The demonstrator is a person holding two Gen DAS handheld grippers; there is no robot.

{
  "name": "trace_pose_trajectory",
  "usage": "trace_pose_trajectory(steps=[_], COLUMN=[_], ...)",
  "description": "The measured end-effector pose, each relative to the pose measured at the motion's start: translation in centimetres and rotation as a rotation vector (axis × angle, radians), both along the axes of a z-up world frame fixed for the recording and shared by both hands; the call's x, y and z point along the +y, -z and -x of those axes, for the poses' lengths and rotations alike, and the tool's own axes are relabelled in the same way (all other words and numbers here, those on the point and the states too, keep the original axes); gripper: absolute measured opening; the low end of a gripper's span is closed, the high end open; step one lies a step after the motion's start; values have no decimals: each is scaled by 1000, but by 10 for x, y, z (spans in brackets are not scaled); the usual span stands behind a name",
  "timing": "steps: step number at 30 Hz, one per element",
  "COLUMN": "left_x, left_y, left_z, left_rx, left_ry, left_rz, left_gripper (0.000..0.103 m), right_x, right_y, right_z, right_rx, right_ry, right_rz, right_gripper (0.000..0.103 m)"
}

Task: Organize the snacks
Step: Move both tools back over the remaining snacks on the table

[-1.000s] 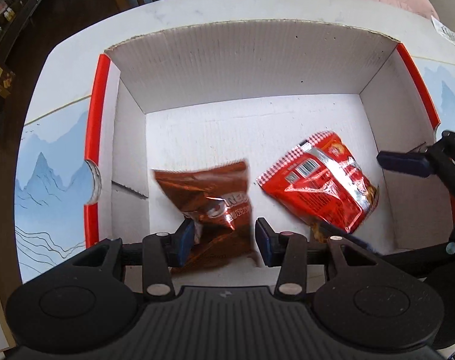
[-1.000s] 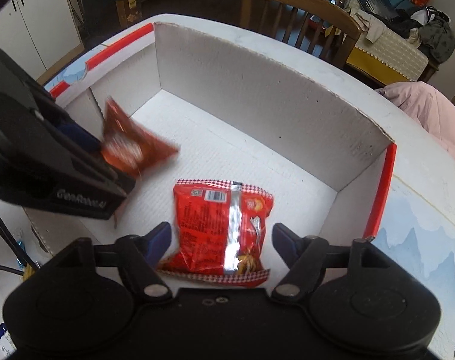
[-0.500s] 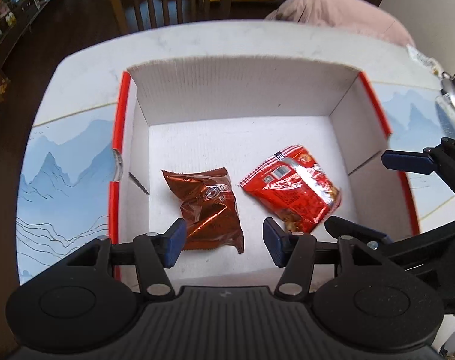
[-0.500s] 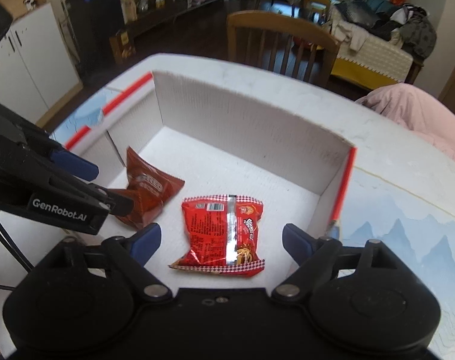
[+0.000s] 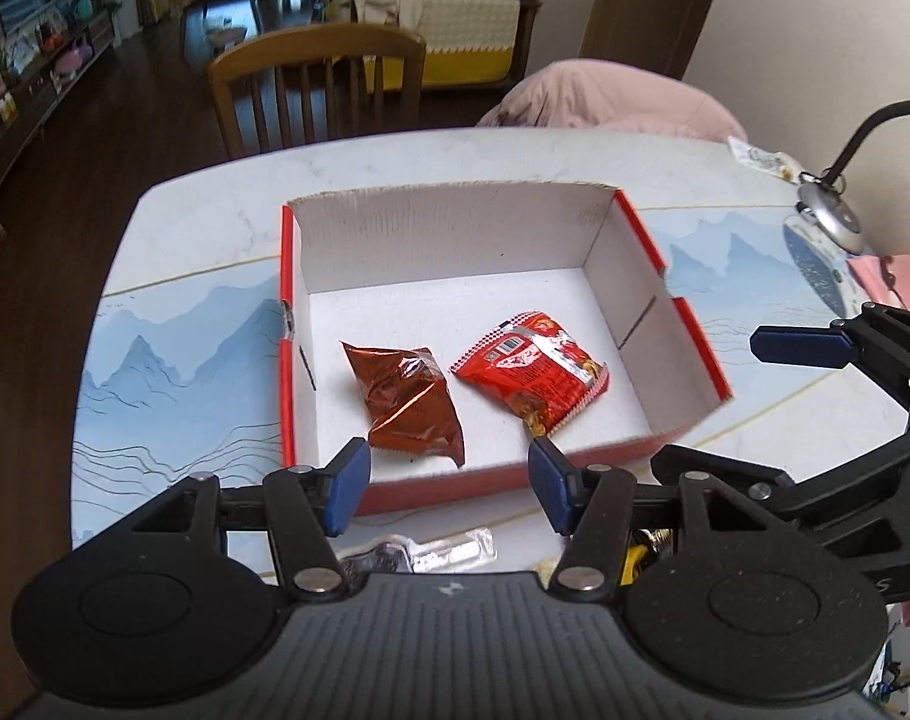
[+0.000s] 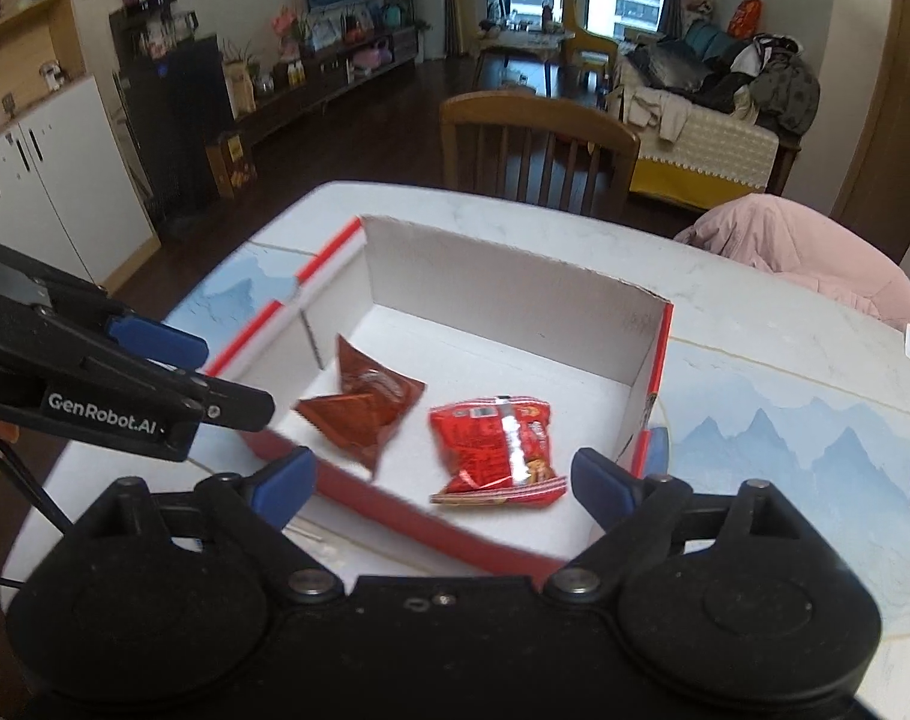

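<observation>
Table (image 5: 203, 192): marble top with a blue mountain-print mat, bearing a red-edged cardboard box (image 5: 443, 222), open at the top. Left gripper (image 5: 449, 483): jaws moderately apart, just been opening, nothing between them; brown snack packet (image 5: 410, 399) lies on the box floor just beyond its left finger. Right gripper (image 6: 443, 486): jaws wide, just been opening, empty; red snack packet (image 6: 497, 450) lies on the box floor ahead, between the finger lines, untouched. The packets lie side by side, slightly apart.

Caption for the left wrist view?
Open left gripper above box holding brown snack packet and red snack packet.
</observation>
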State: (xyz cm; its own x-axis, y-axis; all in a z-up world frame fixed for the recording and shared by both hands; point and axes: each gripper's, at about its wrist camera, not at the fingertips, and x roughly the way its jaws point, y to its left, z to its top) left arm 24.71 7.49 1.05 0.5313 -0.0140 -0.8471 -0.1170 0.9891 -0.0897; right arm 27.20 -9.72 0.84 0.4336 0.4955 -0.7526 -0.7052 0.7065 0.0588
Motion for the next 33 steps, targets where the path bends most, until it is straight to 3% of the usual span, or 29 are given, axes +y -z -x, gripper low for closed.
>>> trace_pose_trajectory(steps=[4,8,18,22,33], left_x=[-2,-4,-10,-15,-34], left_y=[-10,-15,-1,14,81], left_z=[28,53,108,125,140], left_rx=[-45,-90,-107,-76,144], left_ry=[19,32,84,104,127], left_rz=[6,25,72,99,146], left_gripper=[61,73,76,76,76], right_x=[-6,-14,-33,-42,-64], right_y=[-10,-14,2,21,78], right_z=[25,49,105,119,136], right_rx=[-18,-37,-50,-15,83], right_ry=[10,34,66,87,145], right_rz=[-31,-59,-70,-57,39], right_gripper=[93,100,103,103,102])
